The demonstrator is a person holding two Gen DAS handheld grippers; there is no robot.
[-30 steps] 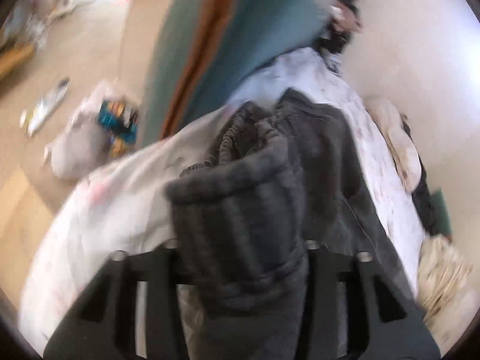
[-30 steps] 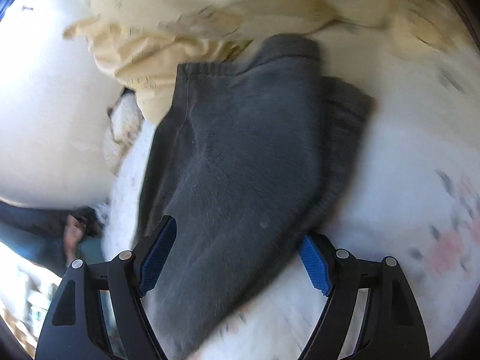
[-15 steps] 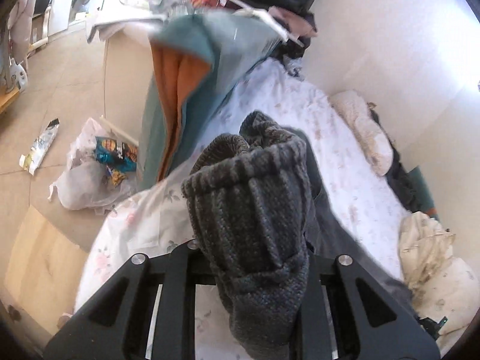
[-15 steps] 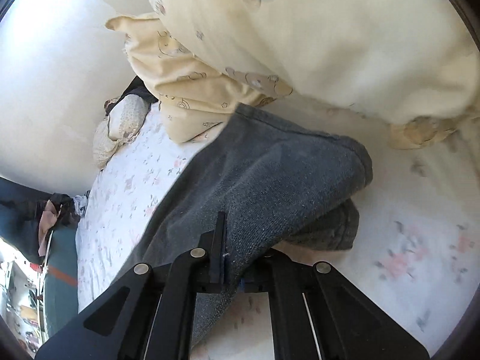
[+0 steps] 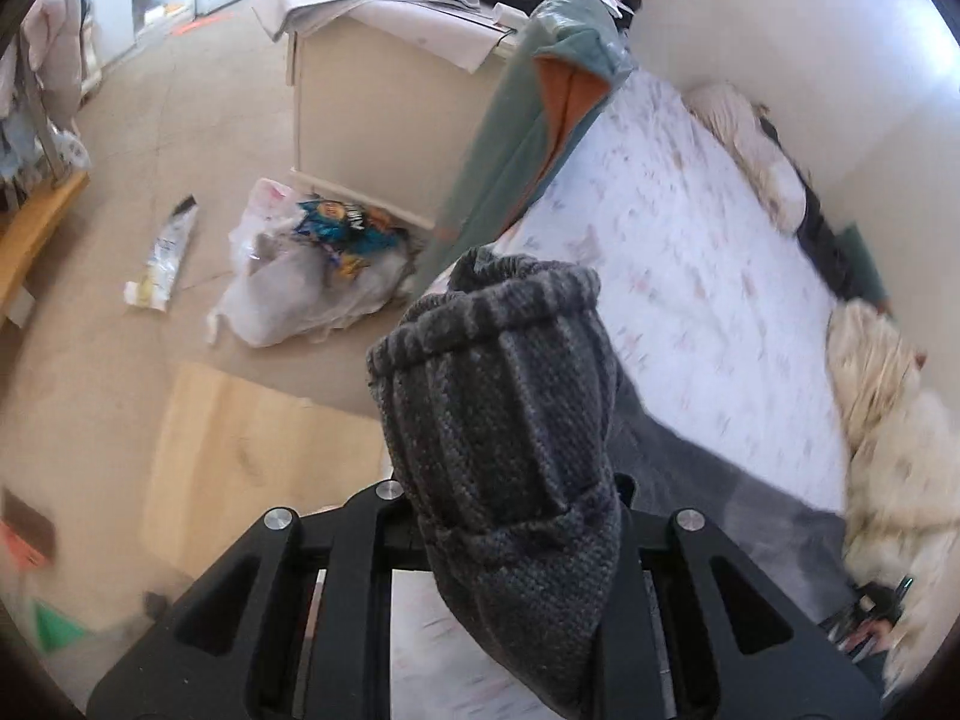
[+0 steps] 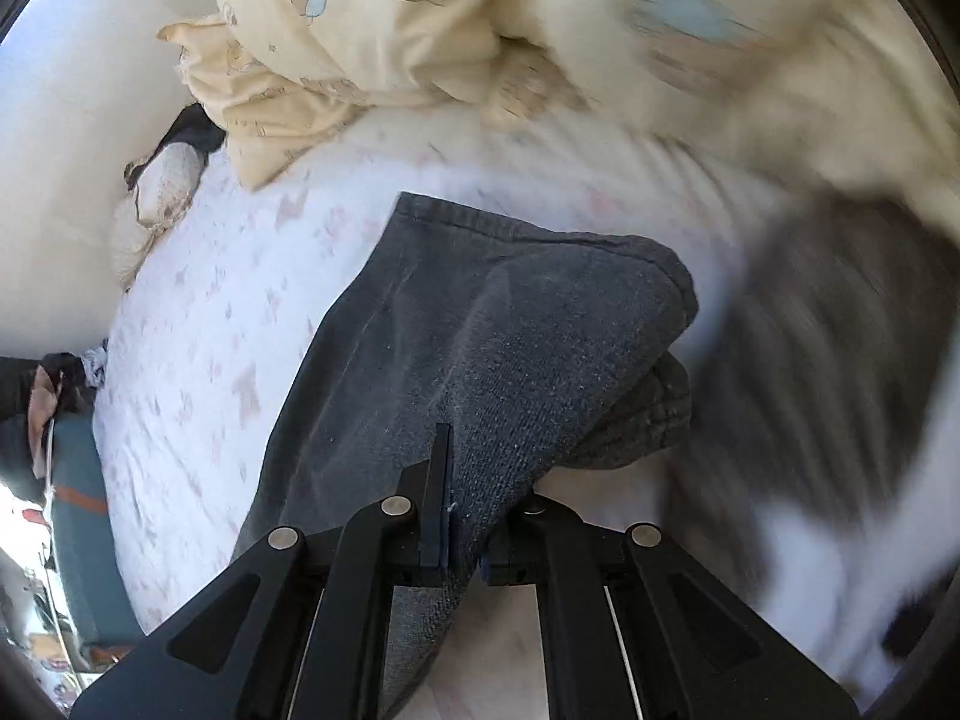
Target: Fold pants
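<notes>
The dark grey pants are held off the white flowered bed by both grippers. My left gripper (image 5: 516, 516) is shut on the ribbed waistband (image 5: 498, 396), which stands bunched up between the fingers and hides the fingertips. The rest of the pants trails down to the right (image 5: 720, 480). My right gripper (image 6: 462, 516) is shut on the leg end of the pants (image 6: 480, 324), whose hem folds over above the bed sheet (image 6: 210, 312). A blurred grey part of the pants (image 6: 810, 360) hangs at the right.
A yellow printed duvet (image 6: 390, 18) is heaped at the head of the bed. A teal and orange blanket (image 5: 528, 120) hangs over the bed's far edge beside a cabinet (image 5: 372, 120). A plastic bag of rubbish (image 5: 312, 276) lies on the floor. A pillow (image 5: 744, 138) lies by the wall.
The right gripper closed on the pant leg and lifted it. The left gripper raised the waistband and pulled back, so the pants hang higher over the bed.
</notes>
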